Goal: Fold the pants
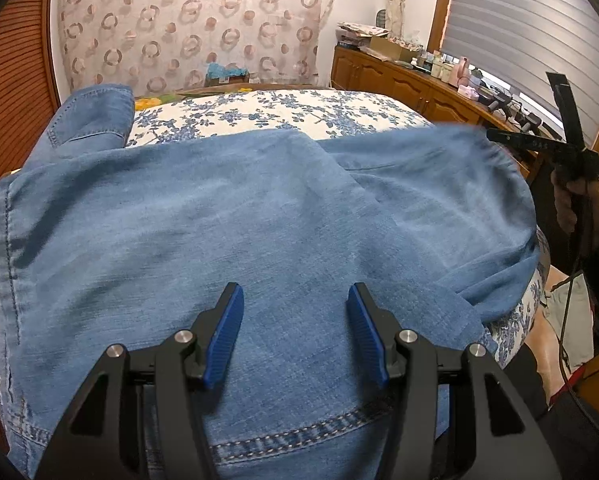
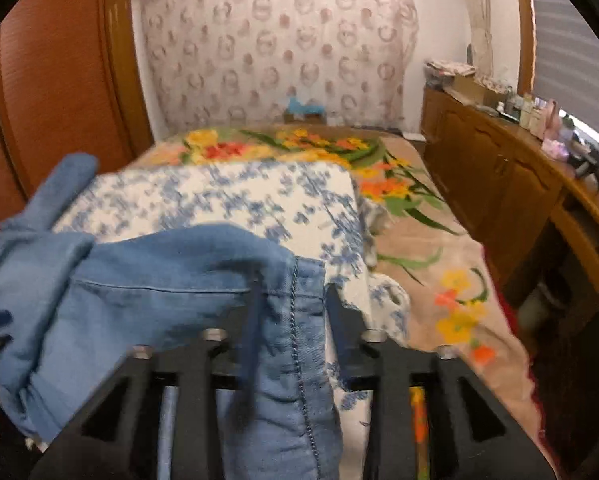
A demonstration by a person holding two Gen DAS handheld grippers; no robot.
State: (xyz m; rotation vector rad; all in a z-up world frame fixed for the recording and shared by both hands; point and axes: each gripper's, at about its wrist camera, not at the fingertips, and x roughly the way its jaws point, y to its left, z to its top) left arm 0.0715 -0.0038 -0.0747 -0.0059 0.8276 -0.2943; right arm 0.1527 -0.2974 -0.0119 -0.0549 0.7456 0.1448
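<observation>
**Denim pants on the bed: gripper and garment positions**

Left gripper point(image 1: 295, 300): the two blue-padded fingers point(image 1: 229, 332) stand spread apart above the denim. Nothing lies between the pads, and no cloth is pinched.

Right gripper point(image 2: 291, 308): the picture is motion-blurred. A stitched edge of the pants point(image 2: 147, 292) lies in the gap between the two dark fingers. The left finger is partly covered by cloth, and the right finger stands just beside the hem. Whether the pads press on the cloth cannot be told. In the left wrist view, a hand point(image 1: 571, 204) holding this gripper's handle shows at the right edge of the frame, beside the blurred waist end of the garment.

Pants: light blue denim, spread across the near part of the bed and covering most of the left wrist view. One layer is folded diagonally over another. A stitched hem runs down the left side and a second seam crosses just in front of the left gripper. A leg end sticks up at the far left.

Bedding: a white quilt with blue flowers point(image 1: 279, 112) lies under the pants. Beyond it lies an orange and yellow floral blanket point(image 2: 419, 216).

Far field: a wooden sideboard point(image 1: 399, 80) carrying small items stands along the right wall. A circle-patterned curtain point(image 1: 191, 20) hangs behind the bed.
</observation>
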